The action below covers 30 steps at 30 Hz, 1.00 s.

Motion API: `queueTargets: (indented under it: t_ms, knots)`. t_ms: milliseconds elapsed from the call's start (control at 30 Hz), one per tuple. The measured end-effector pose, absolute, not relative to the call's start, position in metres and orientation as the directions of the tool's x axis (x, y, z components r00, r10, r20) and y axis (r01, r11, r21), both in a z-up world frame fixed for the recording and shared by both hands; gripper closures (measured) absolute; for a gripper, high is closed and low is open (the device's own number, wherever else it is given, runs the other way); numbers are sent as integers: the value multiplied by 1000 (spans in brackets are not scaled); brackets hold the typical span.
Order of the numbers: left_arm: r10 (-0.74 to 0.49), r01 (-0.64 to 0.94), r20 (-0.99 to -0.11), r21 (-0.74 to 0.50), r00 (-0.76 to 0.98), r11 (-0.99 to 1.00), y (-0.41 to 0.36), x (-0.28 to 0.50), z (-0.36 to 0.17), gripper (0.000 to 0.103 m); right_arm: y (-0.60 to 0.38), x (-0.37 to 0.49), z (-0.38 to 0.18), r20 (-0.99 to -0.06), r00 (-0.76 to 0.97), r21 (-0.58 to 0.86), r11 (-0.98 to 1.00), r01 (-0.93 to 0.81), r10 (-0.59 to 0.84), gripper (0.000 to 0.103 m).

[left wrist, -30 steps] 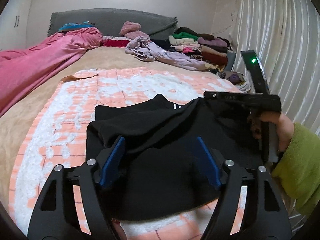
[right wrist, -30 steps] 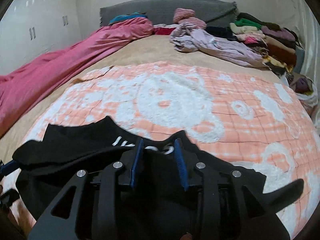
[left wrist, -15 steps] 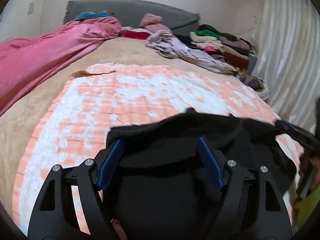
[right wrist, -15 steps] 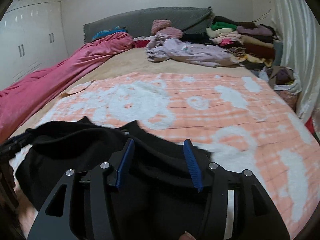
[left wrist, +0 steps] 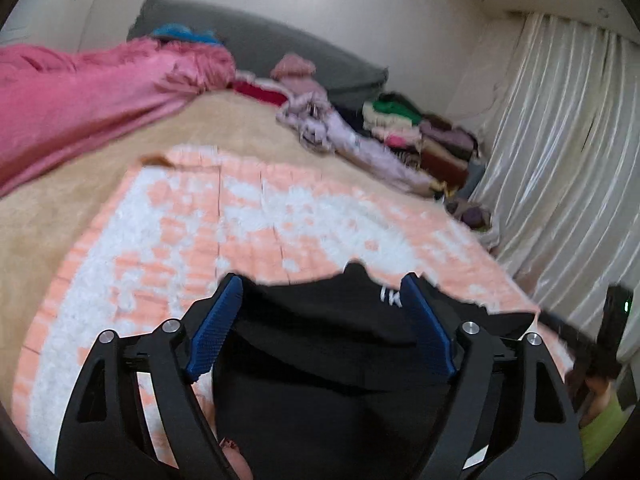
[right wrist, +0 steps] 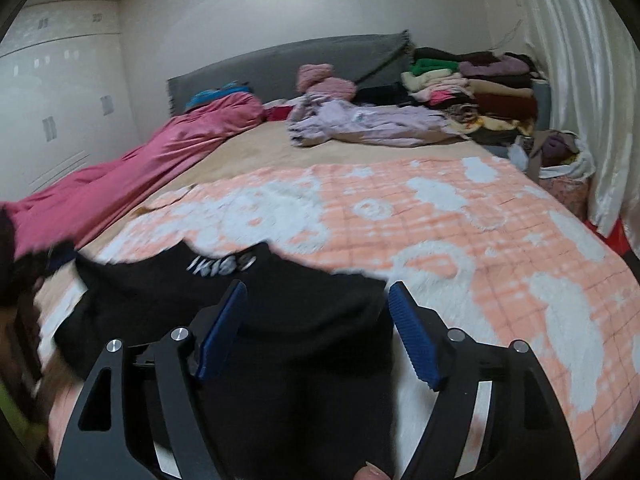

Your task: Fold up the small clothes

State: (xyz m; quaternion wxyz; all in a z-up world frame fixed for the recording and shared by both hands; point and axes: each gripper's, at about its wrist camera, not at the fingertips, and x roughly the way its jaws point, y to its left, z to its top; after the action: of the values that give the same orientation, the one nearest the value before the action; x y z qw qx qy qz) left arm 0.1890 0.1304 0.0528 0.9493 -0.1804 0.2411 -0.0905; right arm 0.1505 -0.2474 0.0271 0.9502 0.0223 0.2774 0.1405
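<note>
**Both hand-held grippers open over a partly folded black garment**

The left hand-held gripper is hovering with its blue fingers spread wide, holding nothing; black cloth is lying in the gap between them and beneath them. The right hand-held gripper is likewise standing open, its ribbed blue pads parted on either side of the same cloth without pinching it. The black garment is lying bunched on the near edge of the peach-and-white quilt, with a white printed logo facing up on its far, upper layer; the layers are overlapping unevenly and the far edge is looking ragged rather than straight. In the left wrist view the other device and a green sleeve are showing at the lower right, near the garment's right corner. Beyond the quilt, a pink blanket, a lilac garment and a stack of folded clothes are resting on the bed, well apart from the work.

Risks, as judged from this state: with neither gripper holding, the loose upper layer is free to slump and undo the fold. A closing finger is likely to catch only one layer, or several unintended ones, because the black folds are hard to separate by sight. The garment is sitting close to the bed's near edge, so a pull toward the person could drag it off.
</note>
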Motion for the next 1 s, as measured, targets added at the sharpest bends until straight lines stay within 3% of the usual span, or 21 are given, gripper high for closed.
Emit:
queueTargets:
  t_ms: [133,200,300,400,500,567,700,833,933,1000]
  knots:
    - [-218,62,-380,-382,899,922,144,170,69,27,-233,129,13,-587,746,80,939,-335,316,34]
    - [-163,21,-418,-325,894,946,146,160,70,27,-217,127,2,-638,699,42,921,-388,323,56]
    - [-213,63,-503,-297,838,953,138,160,61,28,-196,135,-12,-695,674,-49,919,-392,251,64]
    - [-225,137,-589,-192,776,972,110,166,47,39,-187,155,-21,-715,666,-68,925,-373,216,65]
    - [-257,192,-668,-171,698,966,92,174,28,39,-184,178,-23,-724,661,-70,932,-356,198,65]
    - [-202,188,-711,-99,673,977,77,180,10,39,-183,191,-21,-720,663,-63,932,-358,207,65]
    - [-156,211,-697,-7,700,977,60,189,4,39,-181,215,-13,-699,677,-41,934,-356,228,65]
    - [-218,205,-652,-97,726,974,66,208,13,38,-186,244,-5,-689,690,4,954,-300,220,65]
    - [-159,104,-642,-124,750,987,83,224,9,32,-196,261,-2,-688,703,12,971,-238,181,65]
    - [-164,32,-612,-220,774,975,107,224,9,31,-207,269,-1,-683,711,42,980,-193,170,65]
